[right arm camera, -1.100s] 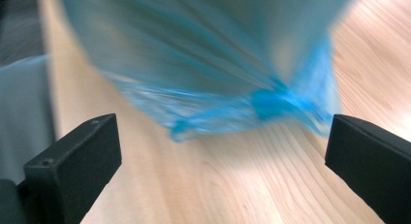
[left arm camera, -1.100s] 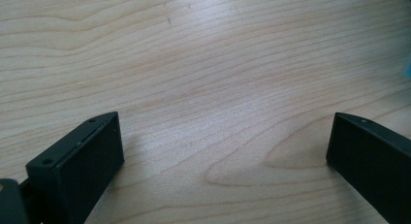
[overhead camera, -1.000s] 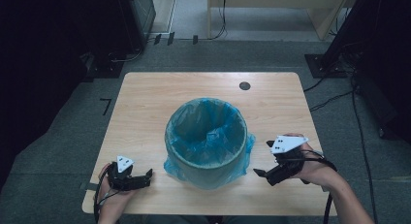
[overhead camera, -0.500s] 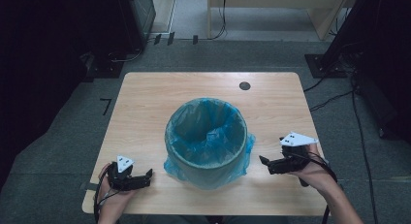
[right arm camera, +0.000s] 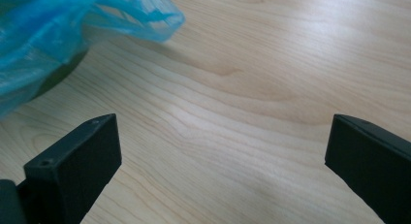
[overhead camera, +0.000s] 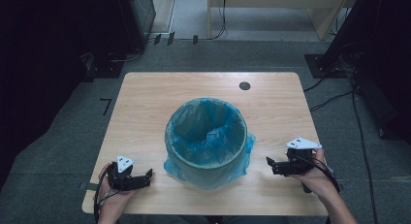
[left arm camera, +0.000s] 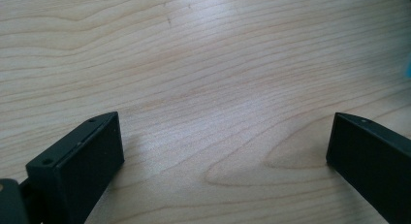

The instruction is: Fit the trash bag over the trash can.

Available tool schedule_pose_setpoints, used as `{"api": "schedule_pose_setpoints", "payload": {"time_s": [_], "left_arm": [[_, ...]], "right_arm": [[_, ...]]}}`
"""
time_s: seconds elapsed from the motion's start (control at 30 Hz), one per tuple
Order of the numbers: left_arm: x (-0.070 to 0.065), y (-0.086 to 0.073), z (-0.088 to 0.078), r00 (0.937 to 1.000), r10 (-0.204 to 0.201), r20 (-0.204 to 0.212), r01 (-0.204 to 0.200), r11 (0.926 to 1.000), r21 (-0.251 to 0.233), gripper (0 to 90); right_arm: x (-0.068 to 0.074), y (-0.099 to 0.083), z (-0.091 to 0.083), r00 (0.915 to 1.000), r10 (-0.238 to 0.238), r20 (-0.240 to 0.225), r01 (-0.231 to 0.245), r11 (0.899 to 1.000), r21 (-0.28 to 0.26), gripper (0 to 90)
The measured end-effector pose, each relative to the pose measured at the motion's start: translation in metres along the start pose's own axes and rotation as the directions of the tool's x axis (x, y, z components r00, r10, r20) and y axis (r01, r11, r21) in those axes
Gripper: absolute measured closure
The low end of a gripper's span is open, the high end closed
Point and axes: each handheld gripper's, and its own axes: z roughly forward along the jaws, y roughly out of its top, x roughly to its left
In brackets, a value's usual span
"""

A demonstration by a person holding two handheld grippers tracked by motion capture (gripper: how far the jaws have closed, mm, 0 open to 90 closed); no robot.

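A round bin (overhead camera: 207,145) lined with a blue plastic bag (overhead camera: 208,124) stands in the middle of the wooden table (overhead camera: 145,103). The bag's loose edge (right arm camera: 131,18) hangs over the bin's side and shows at the top left of the right gripper view. My left gripper (overhead camera: 148,175) rests at the table's front left, open, its jaws over bare wood (left arm camera: 223,112). My right gripper (overhead camera: 269,163) sits low at the front right, pointing toward the bin, open with nothing between its jaws.
A small dark round cap (overhead camera: 245,86) sits in the table top near the far right. Cables (overhead camera: 334,95) run over the grey floor on the right. Dark equipment (overhead camera: 72,30) stands at the left, and a pale wooden unit (overhead camera: 271,6) behind.
My right gripper has dropped lower and drawn back toward the table's front right edge. The left gripper has stayed where it was.
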Motion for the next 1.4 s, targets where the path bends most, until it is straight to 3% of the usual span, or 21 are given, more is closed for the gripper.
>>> {"api": "schedule_pose_setpoints", "payload": {"time_s": [0.37,1.0,1.13,1.27,1.4], "left_arm": [[0.000,0.000,0.000,1.0000,-0.002,-0.004,0.002,1.0000,0.001,0.0],[0.000,0.000,0.000,1.0000,-0.002,-0.003,0.002,1.0000,0.000,0.0],[0.000,0.000,0.000,1.0000,-0.001,-0.004,0.001,1.0000,0.001,0.0],[0.000,0.000,0.000,1.0000,-0.002,-0.003,0.002,1.0000,0.000,0.0],[0.000,0.000,0.000,1.0000,-0.002,-0.003,0.002,1.0000,0.001,0.0]], "right_arm": [[-0.017,-0.024,-0.008,0.9946,0.082,0.064,-0.081,0.997,-0.008,0.0],[-0.040,-0.063,-0.017,0.9819,0.131,0.137,-0.135,0.991,0.020,0.0],[-0.043,-0.071,-0.020,0.9834,0.127,0.130,-0.131,0.991,0.028,0.0],[-0.047,-0.079,-0.020,0.9817,0.114,0.152,-0.123,0.991,0.047,0.0],[-0.051,-0.086,-0.024,0.9784,0.133,0.158,-0.138,0.990,0.021,0.0]]}}
